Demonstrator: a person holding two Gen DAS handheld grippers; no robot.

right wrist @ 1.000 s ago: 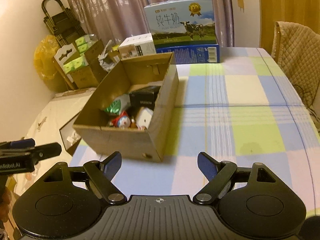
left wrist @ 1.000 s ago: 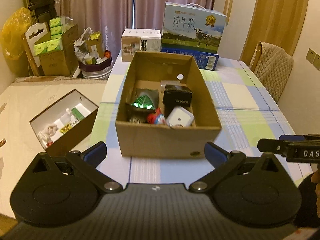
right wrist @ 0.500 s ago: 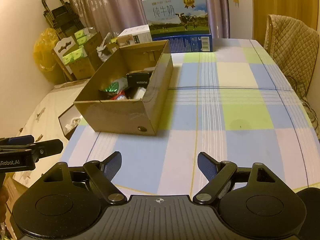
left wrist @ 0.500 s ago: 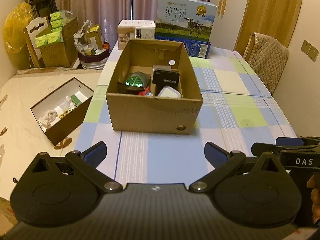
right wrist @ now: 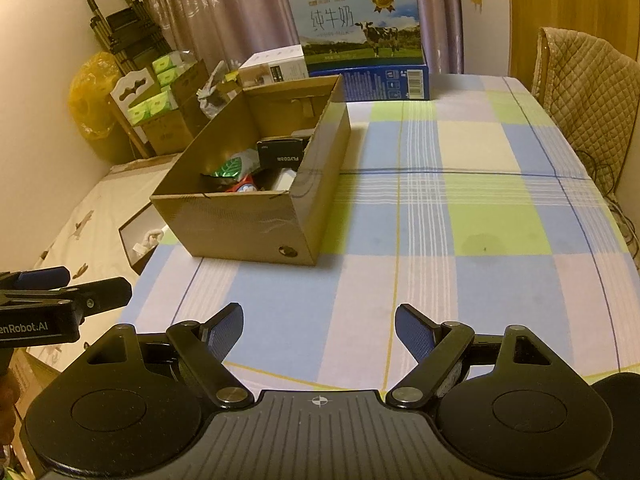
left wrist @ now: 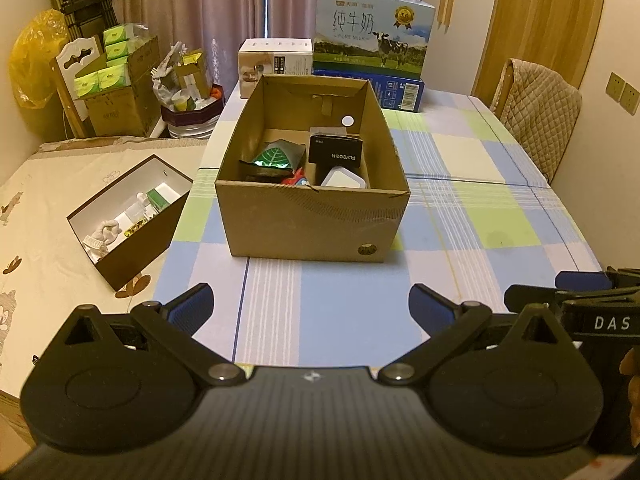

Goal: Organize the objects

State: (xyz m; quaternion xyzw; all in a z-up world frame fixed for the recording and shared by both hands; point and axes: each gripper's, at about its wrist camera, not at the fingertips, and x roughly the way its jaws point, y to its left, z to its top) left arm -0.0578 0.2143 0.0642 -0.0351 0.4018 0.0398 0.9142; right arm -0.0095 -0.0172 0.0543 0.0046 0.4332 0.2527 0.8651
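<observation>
A: Location of cardboard box (left wrist: 312,216)?
B: On checked tablecloth (left wrist: 480,216), toward left edge. Holds black box (left wrist: 335,153), leaf-print packet (left wrist: 274,159), white case (left wrist: 344,179).

A: Left gripper (left wrist: 310,306)?
B: Spread wide, gripping nothing, well short of box.

A: Right gripper (right wrist: 319,330)?
B: Spread wide, gripping nothing, above tablecloth.

A: Beyond box?
B: Milk carton (left wrist: 372,36) on blue box (left wrist: 400,92); white box (left wrist: 276,60) beside.

"PURE MILK" on milk carton (left wrist: 372,46)
</observation>
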